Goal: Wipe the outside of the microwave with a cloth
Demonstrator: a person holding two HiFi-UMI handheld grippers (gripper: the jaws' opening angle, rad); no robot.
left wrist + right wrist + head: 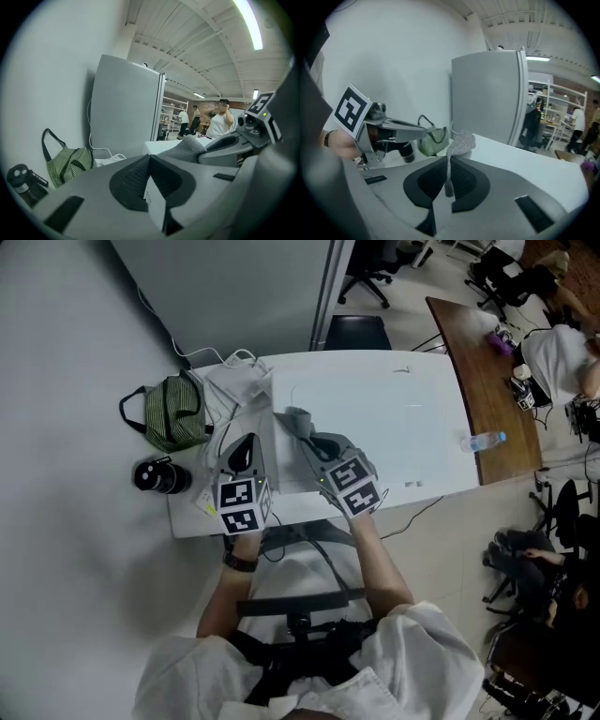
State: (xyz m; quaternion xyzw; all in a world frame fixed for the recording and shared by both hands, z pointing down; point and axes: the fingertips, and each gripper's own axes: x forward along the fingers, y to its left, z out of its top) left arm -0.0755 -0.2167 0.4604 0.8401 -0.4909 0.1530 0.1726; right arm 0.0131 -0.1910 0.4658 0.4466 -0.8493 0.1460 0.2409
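Observation:
From above, the microwave [394, 418] is a broad white box on a white table [192, 517]. My right gripper [314, 442] lies over the microwave's left top edge, shut on a grey cloth [296, 418]. In the right gripper view the cloth [461, 143] is pinched between the closed jaws of the right gripper [449, 164] and sticks up above the white top [534, 164]. My left gripper [244, 451] is just left of the microwave above the table. Its jaws are shut on nothing in the left gripper view [149, 158], with the cloth [187, 147] to its right.
A green striped bag [173, 413] and a black bottle [159, 476] sit at the table's left end, with white cables [225, 360] behind. A tall grey partition [124, 108] stands behind the table. A water bottle [483, 440] lies on a brown desk [487, 371] at right; office chairs stand beyond.

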